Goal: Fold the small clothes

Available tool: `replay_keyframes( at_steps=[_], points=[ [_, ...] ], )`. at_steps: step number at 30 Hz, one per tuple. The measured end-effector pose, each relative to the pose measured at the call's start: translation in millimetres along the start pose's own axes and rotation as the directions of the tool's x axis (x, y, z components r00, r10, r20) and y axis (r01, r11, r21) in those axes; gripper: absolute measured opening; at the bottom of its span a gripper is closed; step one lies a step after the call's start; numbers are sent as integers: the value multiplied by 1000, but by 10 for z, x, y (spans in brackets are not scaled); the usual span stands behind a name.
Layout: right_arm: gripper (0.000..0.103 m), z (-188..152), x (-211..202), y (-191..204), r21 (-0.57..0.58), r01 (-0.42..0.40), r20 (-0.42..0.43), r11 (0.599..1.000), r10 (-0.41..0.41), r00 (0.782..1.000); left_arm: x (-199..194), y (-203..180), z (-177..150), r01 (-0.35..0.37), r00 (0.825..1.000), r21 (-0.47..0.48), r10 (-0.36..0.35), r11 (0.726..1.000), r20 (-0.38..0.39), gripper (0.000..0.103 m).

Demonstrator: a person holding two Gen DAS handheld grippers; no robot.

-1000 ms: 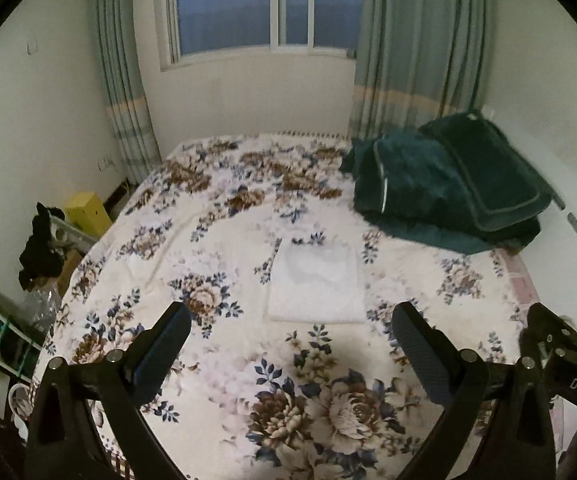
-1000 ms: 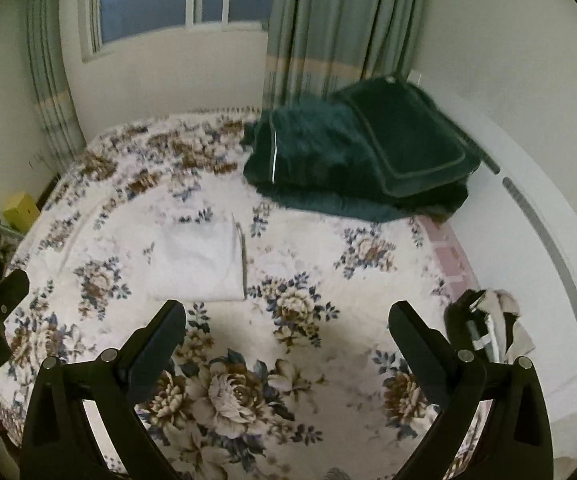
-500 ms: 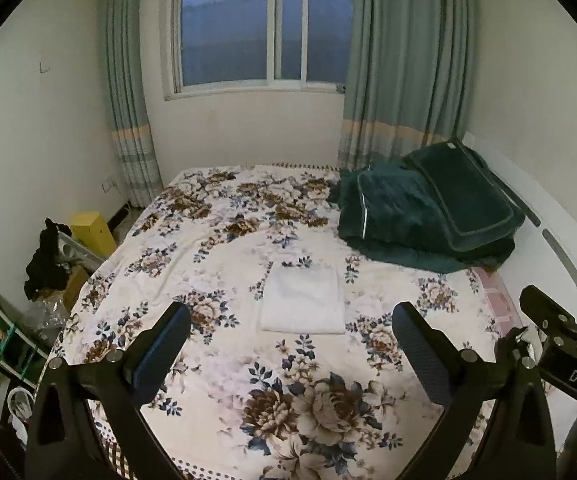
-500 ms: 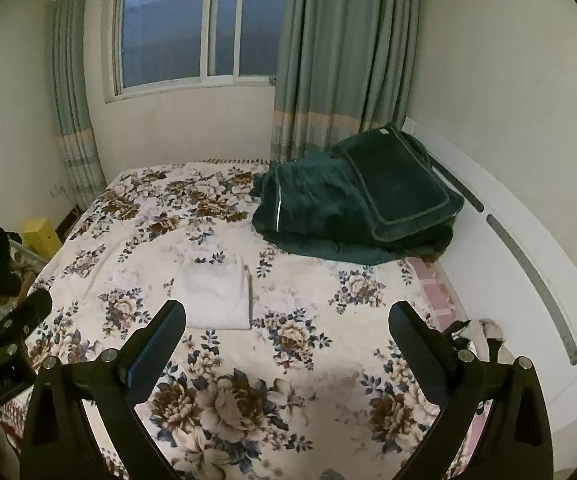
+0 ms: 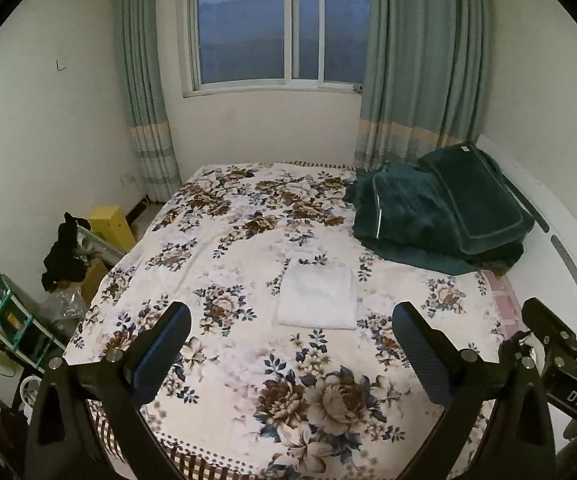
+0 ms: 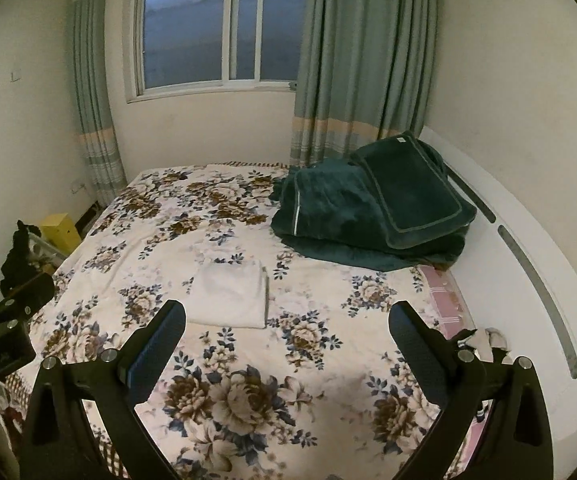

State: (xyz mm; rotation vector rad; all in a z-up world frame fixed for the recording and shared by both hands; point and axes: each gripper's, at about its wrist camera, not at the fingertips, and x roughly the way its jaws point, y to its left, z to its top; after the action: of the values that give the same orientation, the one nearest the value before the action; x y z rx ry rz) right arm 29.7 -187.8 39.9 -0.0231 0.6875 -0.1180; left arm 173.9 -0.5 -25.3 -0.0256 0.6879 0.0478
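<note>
The folded white garment (image 5: 316,298) lay flat as a neat rectangle near the middle of the bed (image 5: 224,380), on the floral bedspread and beyond both pairs of tongs, touched by neither. The left tongs (image 5: 290,354) hung above the foot of the bed with their jaws spread wide and nothing between them; the right tongs (image 6: 286,354) were held the same way, wide apart and empty, just beside them, with part of the right tool's black frame showing at the right edge of the left wrist view. From the right wrist view the garment (image 6: 230,298) sat left of centre, its stacked layers showing along its right edge. Farther back on the right side of the bed, a dark green blanket (image 5: 432,216) was heaped against the white headboard (image 6: 528,264), well apart from the garment. On the floor to the left of the bed stood a yellow box (image 5: 110,226) with dark clothing (image 5: 64,256) draped nearby. At the far wall, a window (image 5: 280,28) was flanked by green curtains (image 5: 420,64).
</note>
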Motion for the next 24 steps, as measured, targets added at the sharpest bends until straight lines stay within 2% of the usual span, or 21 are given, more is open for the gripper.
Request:
replay_keyframes(
  at_steps=[24],
  points=[
    [103, 73, -37, -56, -22, -43, -19, 999, 43, 999, -65, 32, 13, -4, 1000, -7, 4, 1000, 10, 103]
  ],
)
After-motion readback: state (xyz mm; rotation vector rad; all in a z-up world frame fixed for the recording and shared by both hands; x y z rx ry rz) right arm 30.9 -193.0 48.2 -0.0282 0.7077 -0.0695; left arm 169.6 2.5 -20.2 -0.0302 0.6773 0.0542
